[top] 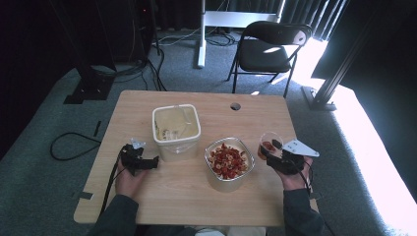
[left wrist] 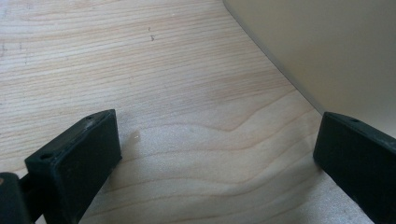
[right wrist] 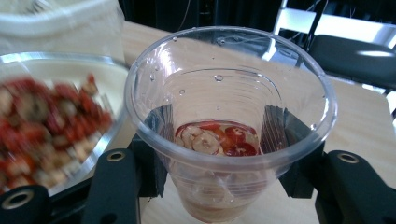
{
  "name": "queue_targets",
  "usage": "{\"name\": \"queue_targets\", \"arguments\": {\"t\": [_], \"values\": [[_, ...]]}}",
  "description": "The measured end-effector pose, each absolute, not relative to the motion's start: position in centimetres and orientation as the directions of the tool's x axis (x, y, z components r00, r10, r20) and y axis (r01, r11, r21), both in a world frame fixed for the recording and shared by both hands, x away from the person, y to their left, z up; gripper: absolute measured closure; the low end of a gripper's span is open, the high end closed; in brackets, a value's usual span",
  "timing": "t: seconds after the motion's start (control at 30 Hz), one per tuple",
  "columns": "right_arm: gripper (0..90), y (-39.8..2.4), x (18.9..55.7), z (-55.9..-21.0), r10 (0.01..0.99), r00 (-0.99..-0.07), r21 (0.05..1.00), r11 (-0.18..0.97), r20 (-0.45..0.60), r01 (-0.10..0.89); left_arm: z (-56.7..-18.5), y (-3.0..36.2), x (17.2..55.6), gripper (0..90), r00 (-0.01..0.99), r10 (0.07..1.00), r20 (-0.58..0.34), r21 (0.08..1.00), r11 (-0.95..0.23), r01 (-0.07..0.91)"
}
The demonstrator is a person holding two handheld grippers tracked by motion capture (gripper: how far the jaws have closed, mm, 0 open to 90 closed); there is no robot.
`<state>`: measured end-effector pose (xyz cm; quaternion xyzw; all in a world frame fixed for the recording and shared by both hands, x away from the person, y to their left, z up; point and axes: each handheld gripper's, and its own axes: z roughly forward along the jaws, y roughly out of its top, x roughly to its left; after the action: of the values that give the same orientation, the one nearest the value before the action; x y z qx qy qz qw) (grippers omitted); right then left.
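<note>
Grey carpet and a black folding chair lie beyond my light wooden table. On it, near its right edge, my right tool clamps a clear plastic cup upright, both jaws pressed to its sides; a few red and pale pieces lie in its bottom. Just beside it sits a glass bowl of the same red mix. My left tool rests on the table, jaws spread wide and empty, against a cream square plastic tub.
</note>
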<state>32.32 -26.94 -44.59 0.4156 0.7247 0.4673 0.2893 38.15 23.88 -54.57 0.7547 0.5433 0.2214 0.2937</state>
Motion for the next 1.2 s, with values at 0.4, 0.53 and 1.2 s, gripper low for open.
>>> {"name": "queue_targets", "arguments": {"t": [0.4,0.53,1.2], "values": [[44.0,-23.1,32.4,-38.8,0.817,-0.480,0.850,0.472,-0.320,0.235,-54.6,23.9,38.2,1.2,0.312,0.950,0.016,0.685,-0.237,0.689],[44.1,-22.0,32.2,-38.4,0.780,-0.483,0.807,0.549,-0.399,0.220,-54.6,23.9,38.2,1.2,0.311,0.950,0.015,0.685,-0.237,0.689],[44.4,-18.4,31.8,-38.4,0.518,-0.455,0.531,0.840,-0.724,0.113,-54.6,23.9,38.2,1.2,0.312,0.950,0.016,0.685,-0.237,0.689]]}}
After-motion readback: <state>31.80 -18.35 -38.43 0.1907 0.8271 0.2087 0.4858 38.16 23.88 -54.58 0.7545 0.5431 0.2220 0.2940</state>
